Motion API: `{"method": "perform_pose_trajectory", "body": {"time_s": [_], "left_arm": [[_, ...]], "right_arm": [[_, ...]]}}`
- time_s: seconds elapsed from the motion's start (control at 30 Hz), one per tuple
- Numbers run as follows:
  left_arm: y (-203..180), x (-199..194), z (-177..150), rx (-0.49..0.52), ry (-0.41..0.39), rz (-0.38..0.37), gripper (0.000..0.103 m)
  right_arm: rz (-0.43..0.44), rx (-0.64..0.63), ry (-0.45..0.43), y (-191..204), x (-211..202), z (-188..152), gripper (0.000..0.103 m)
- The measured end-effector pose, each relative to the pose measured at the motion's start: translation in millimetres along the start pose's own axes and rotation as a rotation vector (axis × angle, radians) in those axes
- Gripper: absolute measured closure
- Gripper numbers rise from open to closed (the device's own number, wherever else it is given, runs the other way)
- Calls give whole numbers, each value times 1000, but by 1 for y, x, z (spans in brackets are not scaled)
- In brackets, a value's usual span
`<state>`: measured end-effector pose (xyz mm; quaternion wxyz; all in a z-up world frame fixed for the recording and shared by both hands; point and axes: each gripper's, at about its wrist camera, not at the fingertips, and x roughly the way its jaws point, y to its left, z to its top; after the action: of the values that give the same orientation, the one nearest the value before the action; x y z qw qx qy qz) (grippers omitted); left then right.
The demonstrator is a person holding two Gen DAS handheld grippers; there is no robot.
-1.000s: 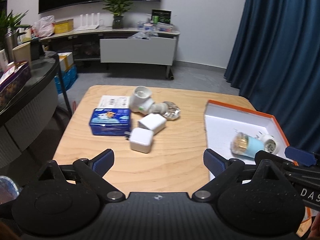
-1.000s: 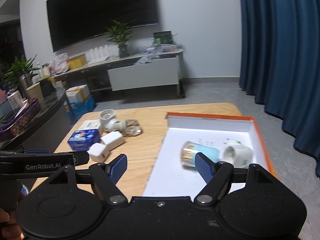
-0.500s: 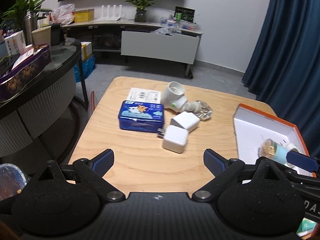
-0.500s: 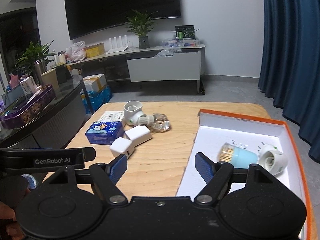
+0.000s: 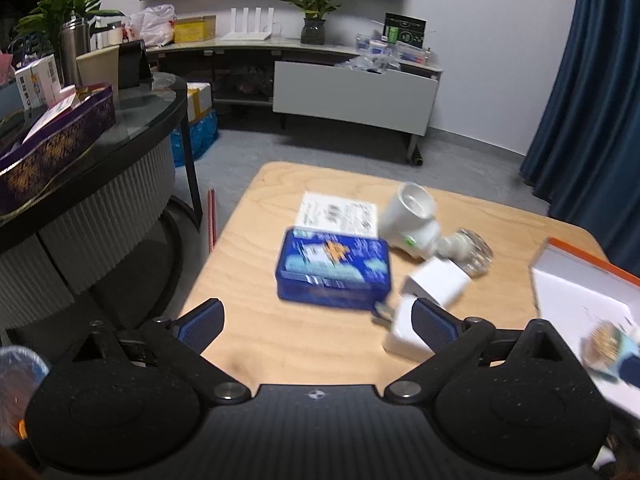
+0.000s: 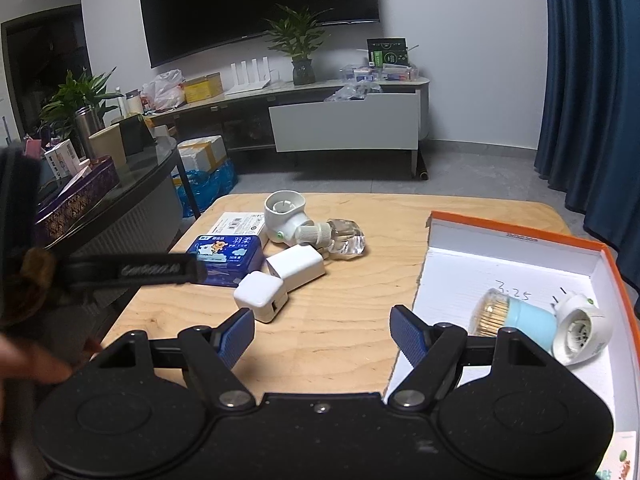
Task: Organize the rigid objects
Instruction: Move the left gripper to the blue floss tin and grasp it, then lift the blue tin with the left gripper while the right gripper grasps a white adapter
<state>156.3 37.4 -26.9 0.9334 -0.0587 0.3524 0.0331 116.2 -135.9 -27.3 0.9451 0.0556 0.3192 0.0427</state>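
From your left wrist view, the left gripper (image 5: 316, 314) hangs low over the near edge of the worktop (image 5: 248, 248) with its fingers wide apart and nothing between them. The blue tin (image 5: 334, 270) lies just ahead, and the nearer white charger (image 5: 404, 334) sits against the inner side of your right-hand finger. The picture is smeared, so judging the gap to the tin is risky; closing now could clip the charger and knock it into the tin.

From your right wrist view, the right gripper (image 6: 322, 334) is also spread open and empty, poised above bare worktop between the clutter and the orange-edged box (image 6: 516, 240). Inside the box lie 2 things already: a pale blue toothpick jar (image 6: 514, 316) and a white socket adapter (image 6: 582, 330), touching. Outside wait 2 chargers, the second charger (image 6: 296, 266) resting on the first, a white plug-in holder (image 6: 284, 216) and its clear bottle (image 6: 344, 238). Lift 1 charger carelessly and its neighbour may shift or slide.
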Motion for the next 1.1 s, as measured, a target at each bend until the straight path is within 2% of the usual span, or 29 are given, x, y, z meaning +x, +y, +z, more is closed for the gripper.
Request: {"method": "perform_pose_trajectory", "body": {"time_s": [0.27, 0.43, 0.57, 0.63, 0.7, 0.8, 0.93, 1.1], "left_arm": [[0, 45, 19, 3, 20, -14, 0], [-3, 69, 18, 14, 65, -33, 0], [-4, 84, 19, 35, 114, -15, 0], [-2, 85, 17, 51, 93, -13, 1], [1, 82, 18, 67, 66, -10, 9], [10, 77, 19, 55, 68, -39, 9], [26, 60, 19, 51, 40, -5, 9], [46, 37, 17, 13, 19, 25, 9]], "right_arm": [[15, 7, 21, 2, 18, 3, 15], [28, 3, 35, 6, 29, 3, 15], [37, 4, 53, 10, 40, 5, 15], [39, -1, 60, 13, 46, 4, 15], [42, -5, 79, 17, 55, 4, 15], [65, 17, 112, 21, 71, 4, 15], [85, 45, 135, 32, 95, 7, 15], [46, 20, 145, 55, 127, 11, 15]]}}
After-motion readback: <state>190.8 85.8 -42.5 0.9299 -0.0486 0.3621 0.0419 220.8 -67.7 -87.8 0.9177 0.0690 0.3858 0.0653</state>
